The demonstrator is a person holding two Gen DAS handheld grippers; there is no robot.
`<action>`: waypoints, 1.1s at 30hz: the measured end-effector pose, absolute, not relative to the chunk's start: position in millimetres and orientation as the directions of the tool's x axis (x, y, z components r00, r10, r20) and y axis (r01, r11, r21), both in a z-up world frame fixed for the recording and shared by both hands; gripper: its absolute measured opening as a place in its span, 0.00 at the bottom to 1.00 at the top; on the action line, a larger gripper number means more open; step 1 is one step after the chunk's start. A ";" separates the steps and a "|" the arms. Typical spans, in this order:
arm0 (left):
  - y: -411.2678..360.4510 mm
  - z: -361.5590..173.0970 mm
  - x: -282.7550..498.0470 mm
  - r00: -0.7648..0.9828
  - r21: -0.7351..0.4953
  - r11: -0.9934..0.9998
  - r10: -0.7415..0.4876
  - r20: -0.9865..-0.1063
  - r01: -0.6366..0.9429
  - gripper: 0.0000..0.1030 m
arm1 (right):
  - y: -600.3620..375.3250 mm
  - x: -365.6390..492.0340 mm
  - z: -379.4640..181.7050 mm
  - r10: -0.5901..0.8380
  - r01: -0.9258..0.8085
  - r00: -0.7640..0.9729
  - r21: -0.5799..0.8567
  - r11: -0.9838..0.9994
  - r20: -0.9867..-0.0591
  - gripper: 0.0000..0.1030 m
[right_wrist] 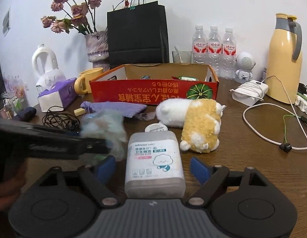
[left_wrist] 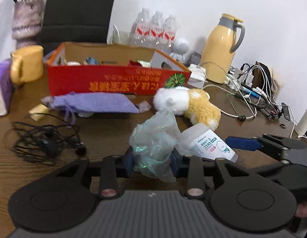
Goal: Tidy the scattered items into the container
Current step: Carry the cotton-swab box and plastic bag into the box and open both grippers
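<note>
On the table (right_wrist: pixel 242 170) a few items are already seen inside the box (right_wrist: pixel 153 93). In front of the box, the bag (left_wrist: pixel 155 144) is clamped by the left gripper (left_wrist: pixel 152 163); the right gripper (right_wrist: pixel 153 167) is spread around the unheld swab case (right_wrist: pixel 154 163). Plush (right_wrist: pixel 193 123), pouch (right_wrist: pixel 115 108) and cable (right_wrist: pixel 60 122) remain outside.

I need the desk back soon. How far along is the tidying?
Early. A few small items already lie in the red box. The left tongs pinch the crumpled plastic bag; the right tongs straddle the cotton swab box, not gripping. Still on the table: plush toy, purple pouch, black earphones.
</note>
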State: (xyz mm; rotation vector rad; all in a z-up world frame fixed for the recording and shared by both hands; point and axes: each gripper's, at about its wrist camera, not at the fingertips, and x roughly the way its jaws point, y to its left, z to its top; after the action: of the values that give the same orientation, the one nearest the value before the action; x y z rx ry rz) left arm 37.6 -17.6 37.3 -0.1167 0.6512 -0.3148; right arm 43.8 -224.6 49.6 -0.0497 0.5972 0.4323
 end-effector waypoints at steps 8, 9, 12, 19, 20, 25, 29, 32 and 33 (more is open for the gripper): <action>10.8 60.1 13.4 0.823 -0.190 0.969 -0.235 -0.517 0.158 0.36 | -211.6 53.5 35.7 0.339 -0.400 0.734 0.028 0.916 -0.588 0.62; 14.1 61.1 12.9 0.828 -0.194 0.969 -0.230 -0.512 0.149 0.36 | -210.7 55.2 34.3 0.336 -0.399 0.727 0.030 0.917 -0.599 0.62; 17.3 66.7 13.4 0.838 -0.166 0.978 -0.195 -0.509 0.126 0.36 | -208.3 52.5 33.7 0.337 -0.406 0.727 0.020 0.913 -0.598 0.61; 14.9 96.5 24.0 0.885 -0.149 0.982 -0.172 -0.433 0.118 0.36 | -224.9 37.2 63.5 0.443 -0.424 0.727 0.164 0.891 -0.524 0.61; 14.2 102.3 30.4 0.887 -0.144 0.982 -0.171 -0.428 0.120 0.36 | -228.7 39.6 73.8 0.450 -0.421 0.737 0.179 0.889 -0.504 0.61; 16.0 147.0 91.4 0.880 -0.174 0.970 -0.230 -0.416 0.171 0.37 | -241.1 73.8 139.5 0.410 -0.374 0.828 0.166 0.912 -0.383 0.62; 8.2 162.3 156.9 0.855 -0.162 0.972 -0.227 -0.466 0.170 0.38 | -238.2 131.8 172.8 0.365 -0.336 0.855 0.143 0.931 -0.368 0.62; 0.7 153.5 206.8 0.816 -0.145 0.978 -0.203 -0.541 0.147 0.38 | -228.3 181.9 174.9 0.348 -0.322 0.839 0.133 0.937 -0.419 0.62; -1.4 148.1 221.4 0.800 -0.138 0.981 -0.191 -0.568 0.136 0.38 | -225.2 200.3 171.4 0.346 -0.318 0.825 0.139 0.938 -0.446 0.62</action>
State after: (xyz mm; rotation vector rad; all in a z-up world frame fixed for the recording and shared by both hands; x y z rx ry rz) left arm 221.4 -1.4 148.1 -0.0915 0.6188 -0.1756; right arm 200.3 -225.2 171.4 0.0591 0.4854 0.3532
